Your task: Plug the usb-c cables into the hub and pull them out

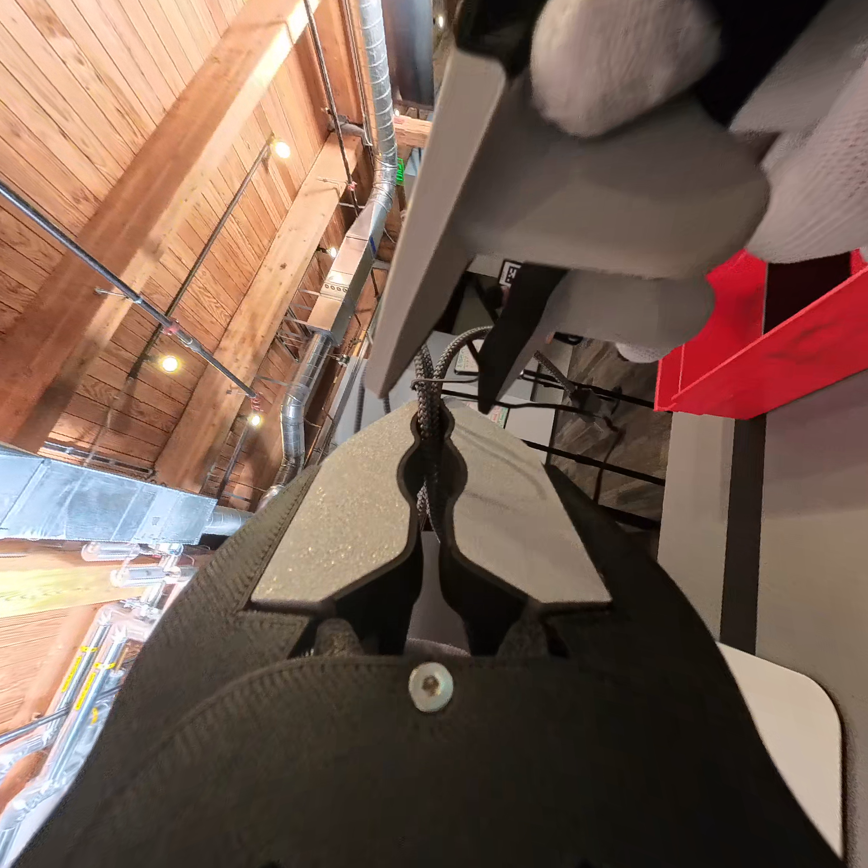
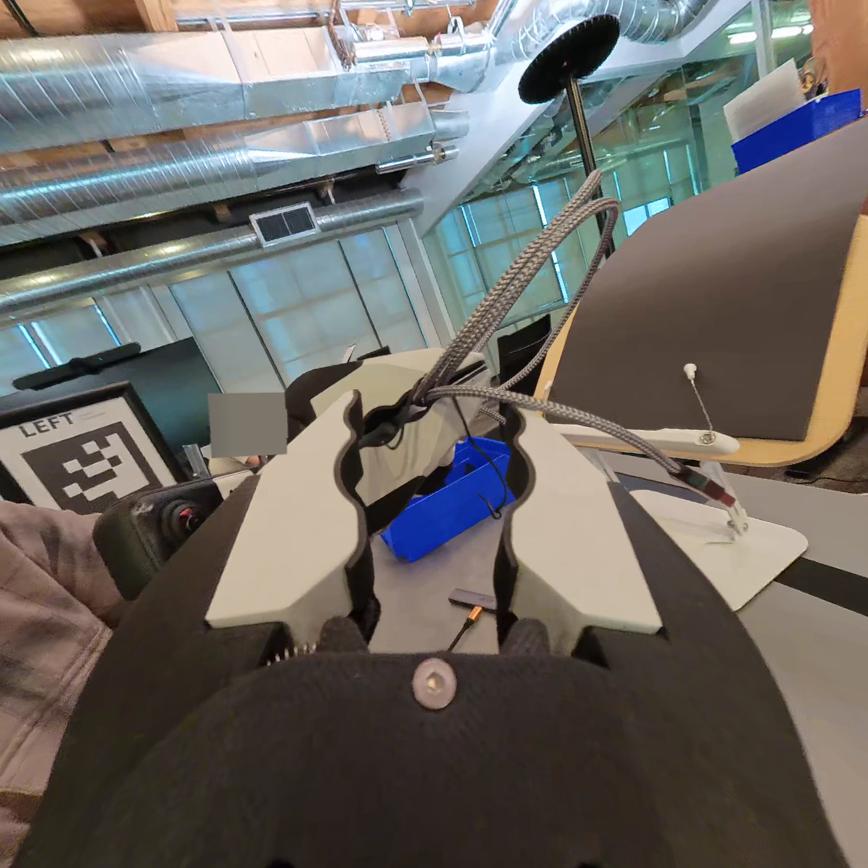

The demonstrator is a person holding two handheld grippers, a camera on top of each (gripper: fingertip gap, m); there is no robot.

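Note:
My left gripper [image 1: 432, 414] is shut on a bundle of dark braided cables [image 1: 430, 437], pinched near the fingertips and held up in the air. In the right wrist view the left gripper [image 2: 422, 399] shows straight ahead, and the cables [image 2: 526, 291] loop upward from it. One strand [image 2: 587, 418] runs right to a plug [image 2: 704, 484] hanging over a white stand. My right gripper [image 2: 432, 408] is open and empty, close behind the left one. A small dark hub [image 2: 472, 599] lies on the grey table below, with an orange-collared lead [image 2: 474, 615] beside it. One of the right gripper's grey fingers [image 1: 437, 225] fills the top of the left wrist view.
A blue bin [image 2: 446, 512] stands on the table beyond the hub. A white stand base [image 2: 732, 559] is at the right, with a dark curved board [image 2: 704, 329] behind it. A red bin [image 1: 761, 347] shows in the left wrist view. A sleeve [image 2: 42, 587] is at the left.

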